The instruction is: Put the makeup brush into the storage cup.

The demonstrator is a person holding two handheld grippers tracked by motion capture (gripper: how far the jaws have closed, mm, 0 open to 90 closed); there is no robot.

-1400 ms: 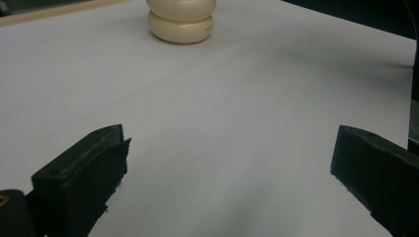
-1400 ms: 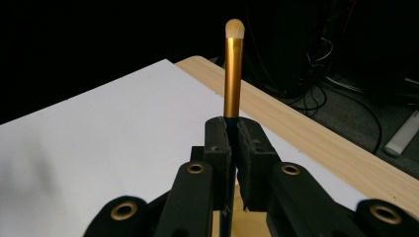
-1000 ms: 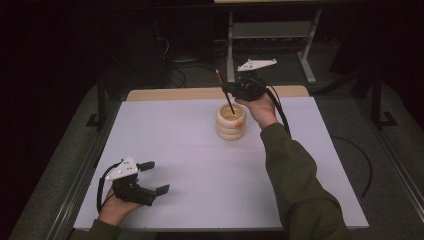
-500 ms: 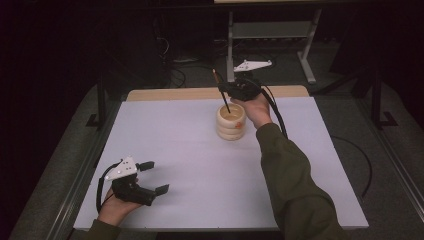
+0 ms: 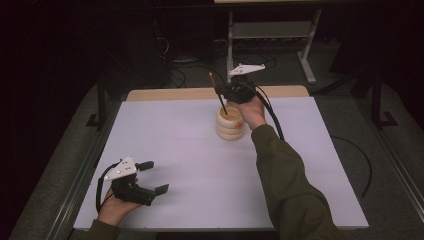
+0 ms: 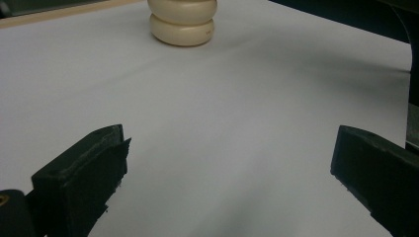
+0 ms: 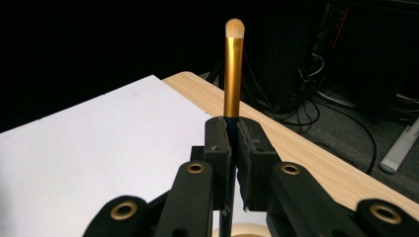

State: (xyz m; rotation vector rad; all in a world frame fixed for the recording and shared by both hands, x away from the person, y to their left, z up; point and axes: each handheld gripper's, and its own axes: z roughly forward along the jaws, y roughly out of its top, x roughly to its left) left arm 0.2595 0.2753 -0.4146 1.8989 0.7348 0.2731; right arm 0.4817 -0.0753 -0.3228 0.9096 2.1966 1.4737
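The right gripper (image 5: 234,93) had its jaws clamped on a makeup brush (image 7: 233,69), bristles up, handle reaching down into the ribbed cream holder (image 5: 230,124) near the surface's (image 5: 165,135) far edge, evidently for stowing. The left gripper (image 5: 150,177), jaws apart and empty, rested at the near left corner.

Olive sleeve (image 5: 287,185); blk gripper (image 5: 151,183), grey plate, cable.

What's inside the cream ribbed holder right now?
The dark handle end of the gold-ferruled makeup brush, clamped in the right gripper, dips into the cream ribbed holder. The holder's floor is hidden by its wall, so other contents can't be told.
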